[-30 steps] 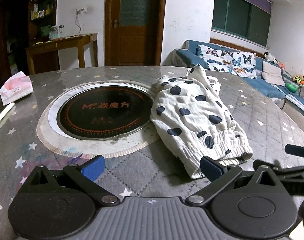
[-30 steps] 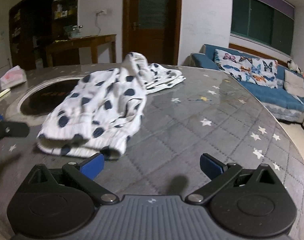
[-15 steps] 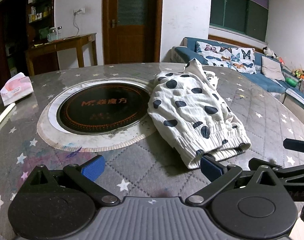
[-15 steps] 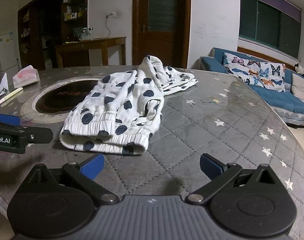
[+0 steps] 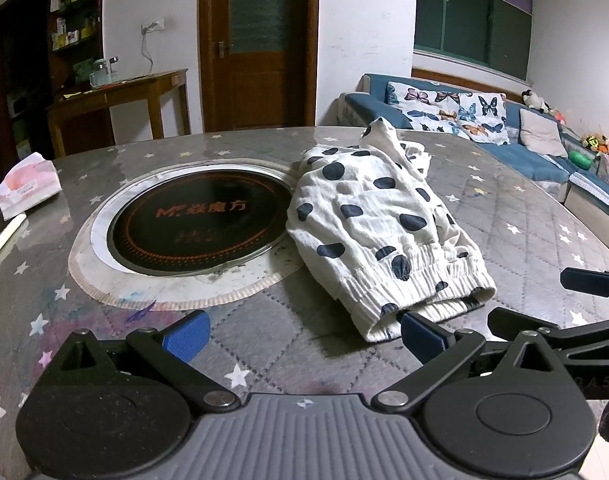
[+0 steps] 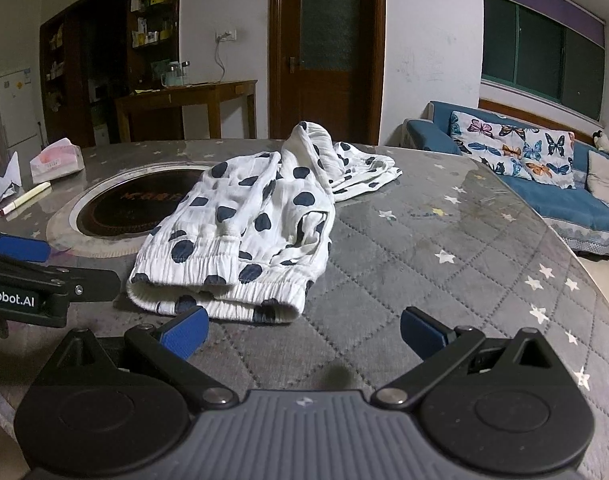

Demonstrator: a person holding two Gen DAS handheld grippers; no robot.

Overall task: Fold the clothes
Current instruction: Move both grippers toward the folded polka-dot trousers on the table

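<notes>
Tissue pack (image 5: 27, 184), pen (image 5: 4, 240), cooktop (image 5: 198, 224) beside garment (image 5: 380, 224)

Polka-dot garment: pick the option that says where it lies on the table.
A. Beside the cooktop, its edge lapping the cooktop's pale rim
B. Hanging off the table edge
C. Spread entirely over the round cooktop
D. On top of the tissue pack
A: the garment lies on the grey table next to the dark cooktop, only its edge reaching the pale ring.
</notes>
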